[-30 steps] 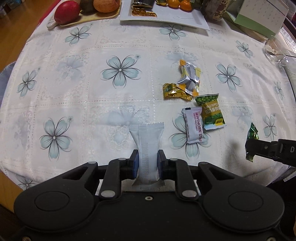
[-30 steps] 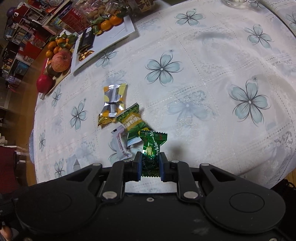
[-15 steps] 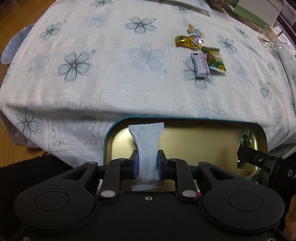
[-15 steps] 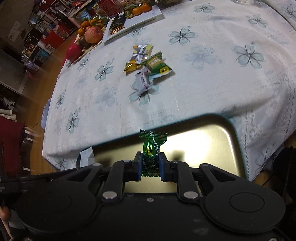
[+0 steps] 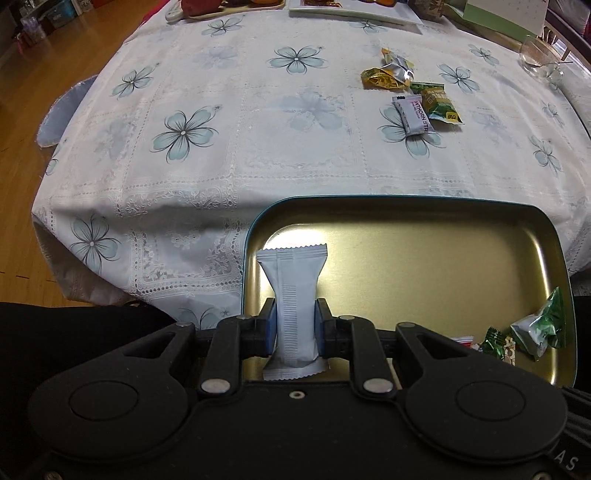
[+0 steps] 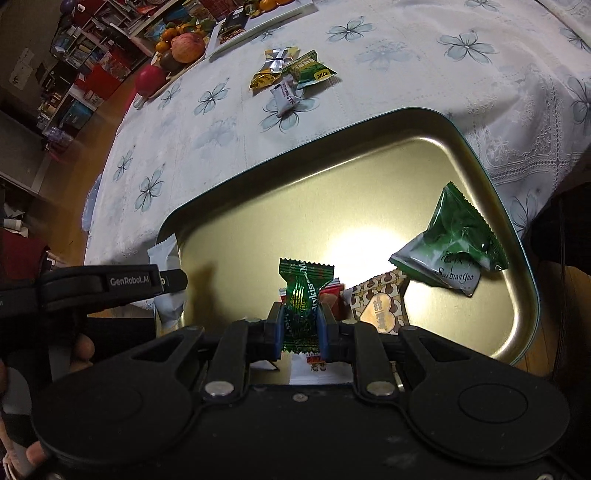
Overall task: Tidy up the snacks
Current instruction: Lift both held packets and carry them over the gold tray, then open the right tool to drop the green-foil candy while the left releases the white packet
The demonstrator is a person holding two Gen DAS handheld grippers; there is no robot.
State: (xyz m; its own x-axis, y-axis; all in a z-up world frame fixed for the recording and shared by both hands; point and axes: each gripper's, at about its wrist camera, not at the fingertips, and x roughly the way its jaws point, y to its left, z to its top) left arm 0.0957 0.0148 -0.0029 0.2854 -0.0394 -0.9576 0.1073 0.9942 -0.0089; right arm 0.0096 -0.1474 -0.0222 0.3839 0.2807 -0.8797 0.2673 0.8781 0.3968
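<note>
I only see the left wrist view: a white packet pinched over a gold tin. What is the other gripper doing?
Observer: The right gripper is shut on a green candy over the tin.
Operator: What else is in the tin?
Observer: A brown packet with a heart label, beside a green bag.
Operator: And at the table's far edge?
Observer: An apple, cut off in your view.

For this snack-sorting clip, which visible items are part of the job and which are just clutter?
Part of the job:
- white packet in left tool
- green candy in right tool
- gold tin, holding a few snacks
- loose snacks on the table

Just lying about:
- fruit tray
- white plate
- glass bowl
</note>
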